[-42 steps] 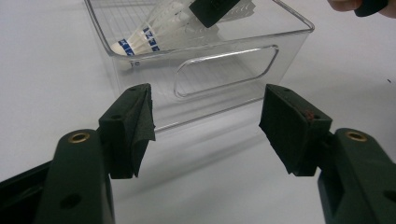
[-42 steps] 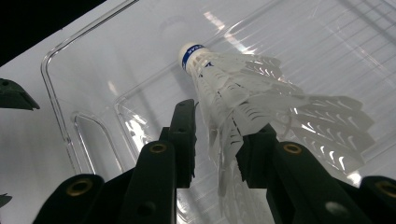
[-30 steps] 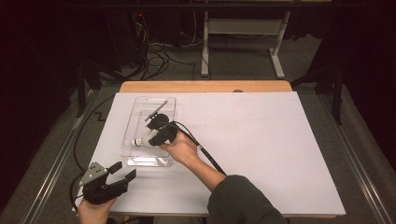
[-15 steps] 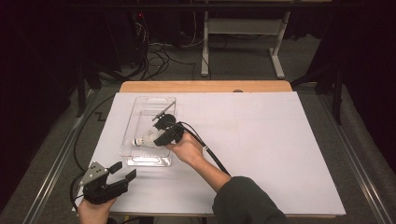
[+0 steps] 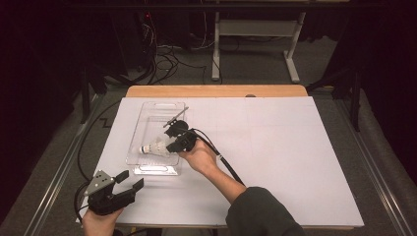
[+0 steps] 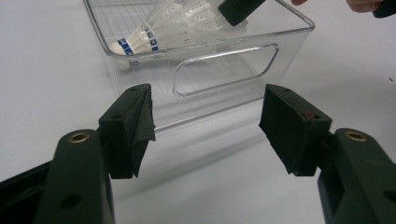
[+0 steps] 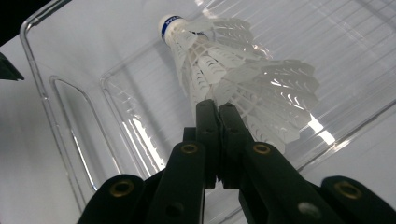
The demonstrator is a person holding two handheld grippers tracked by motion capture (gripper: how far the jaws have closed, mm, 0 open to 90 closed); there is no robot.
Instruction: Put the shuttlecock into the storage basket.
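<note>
A white sheet covers the wooden worktop (image 5: pixel 216 91), which stands in a dark room above grey carpet, tangled cables (image 5: pixel 167 56) and a white desk frame (image 5: pixel 255 29). On the worktop's left side sits a clear rectangular plastic bin (image 5: pixel 142 125) with cut-out handles. The right tool (image 5: pixel 173 146), jaws pressed together, grips the skirt of a white feathered shuttlecock with a blue band round its cork (image 5: pixel 153 147) inside the bin's near half. The band's printing is too small to read. The left tool (image 5: pixel 129 181) rests at the worktop's near left corner, jaws spread wide and empty, facing the bin's near end wall.
</note>
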